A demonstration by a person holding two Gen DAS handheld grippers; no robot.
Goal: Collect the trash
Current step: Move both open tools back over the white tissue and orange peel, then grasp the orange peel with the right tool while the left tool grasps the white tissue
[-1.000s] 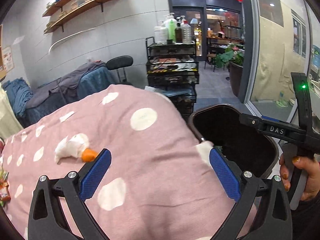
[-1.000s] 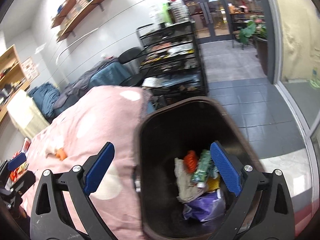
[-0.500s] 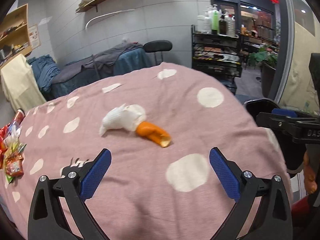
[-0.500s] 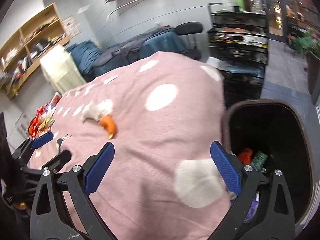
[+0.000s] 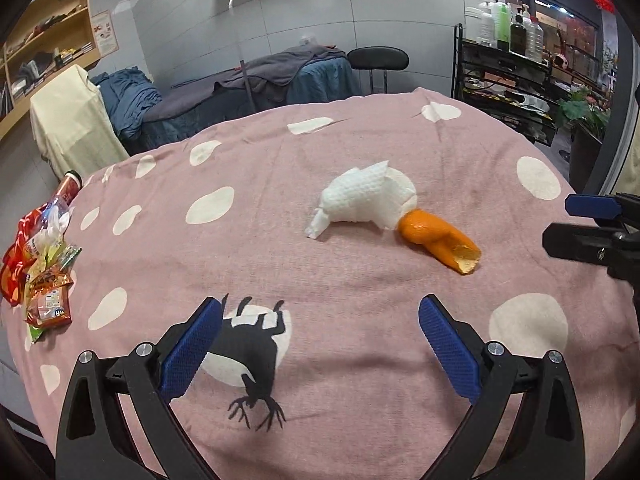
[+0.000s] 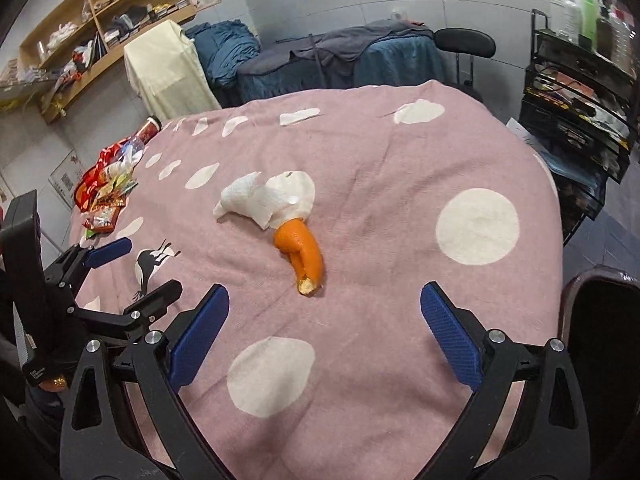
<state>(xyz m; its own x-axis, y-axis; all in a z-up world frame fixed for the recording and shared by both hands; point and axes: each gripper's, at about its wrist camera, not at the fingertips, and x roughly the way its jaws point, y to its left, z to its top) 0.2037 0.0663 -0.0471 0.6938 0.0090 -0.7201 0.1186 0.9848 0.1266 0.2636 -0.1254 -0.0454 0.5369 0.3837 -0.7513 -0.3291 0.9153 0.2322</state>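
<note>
A crumpled white paper towel (image 5: pixel 362 200) (image 6: pixel 266 196) lies mid-table on the pink dotted cloth (image 5: pixel 248 264), touching a curled orange peel (image 5: pixel 438 238) (image 6: pixel 302 254). A heap of snack wrappers (image 5: pixel 38 264) (image 6: pixel 106 188) sits at the table's left edge with a red-capped bottle (image 5: pixel 66 192) (image 6: pixel 144 134) behind it. My left gripper (image 5: pixel 320 344) is open and empty, short of the towel and peel. My right gripper (image 6: pixel 324 328) is open and empty too, just in front of the peel. The dark bin (image 6: pixel 600 344) stands at the table's right edge.
A black printed figure (image 5: pixel 252 348) marks the cloth near the left gripper. Behind the table stand a covered bed (image 5: pixel 256 88), a black stool (image 5: pixel 378 58), a cream-draped chair (image 5: pixel 70 120) and a black shelf cart with bottles (image 5: pixel 508 56). Wooden shelves (image 6: pixel 100 28) line the left wall.
Both grippers swung left from the bin to over the table. The towel and peel now sit closer and more central. The bin has slid to the right edge of the right wrist view.
</note>
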